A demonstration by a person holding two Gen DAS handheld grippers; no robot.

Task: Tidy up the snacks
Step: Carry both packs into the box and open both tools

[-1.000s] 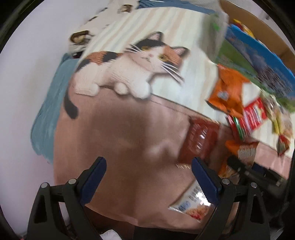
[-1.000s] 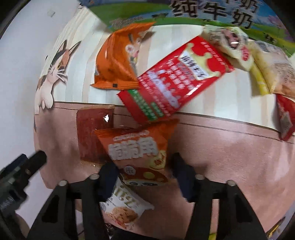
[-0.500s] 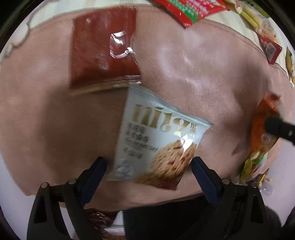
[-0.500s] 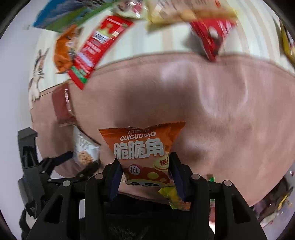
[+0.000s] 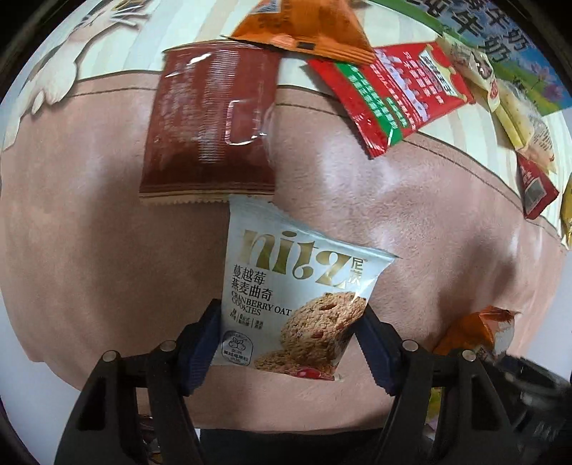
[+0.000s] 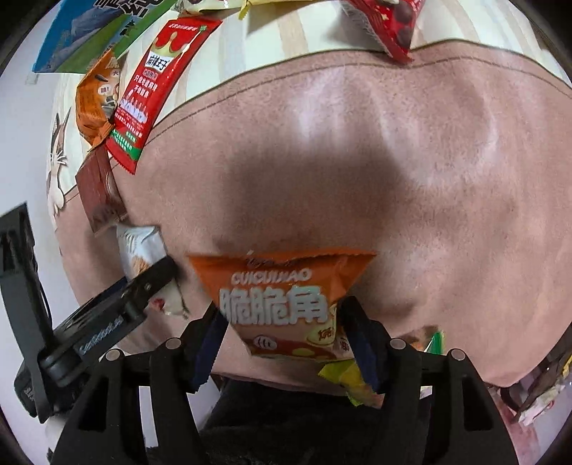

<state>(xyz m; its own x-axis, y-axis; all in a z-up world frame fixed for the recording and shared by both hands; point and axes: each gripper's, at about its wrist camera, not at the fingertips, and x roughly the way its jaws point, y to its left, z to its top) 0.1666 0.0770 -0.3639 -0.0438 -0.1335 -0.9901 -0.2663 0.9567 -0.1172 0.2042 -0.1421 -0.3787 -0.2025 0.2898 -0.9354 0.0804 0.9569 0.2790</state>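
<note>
My left gripper [image 5: 289, 343] is shut on a white cranberry oat cookie packet [image 5: 296, 300], its pads pressing both lower sides of it on the pink mat [image 5: 89, 232]. My right gripper [image 6: 282, 339] is shut on an orange triangular snack bag [image 6: 282, 304], held just above the mat's near edge. The left gripper [image 6: 107, 318] and the cookie packet [image 6: 143, 250] show at the left of the right wrist view. The orange bag [image 5: 479, 329] shows at the lower right of the left wrist view.
A dark red packet [image 5: 211, 121] lies just beyond the cookie packet. Farther back lie an orange bag [image 5: 307, 28], a long red packet [image 5: 397, 93], pale and small red packets [image 5: 518, 121] and a blue-green milk carton [image 6: 89, 35]. Yellow-green wrappers [image 6: 346, 379] lie under my right gripper.
My left gripper swung from the cat picture to the cookie packet and closed on it. My right gripper pulled the orange bag back toward the near edge of the mat.
</note>
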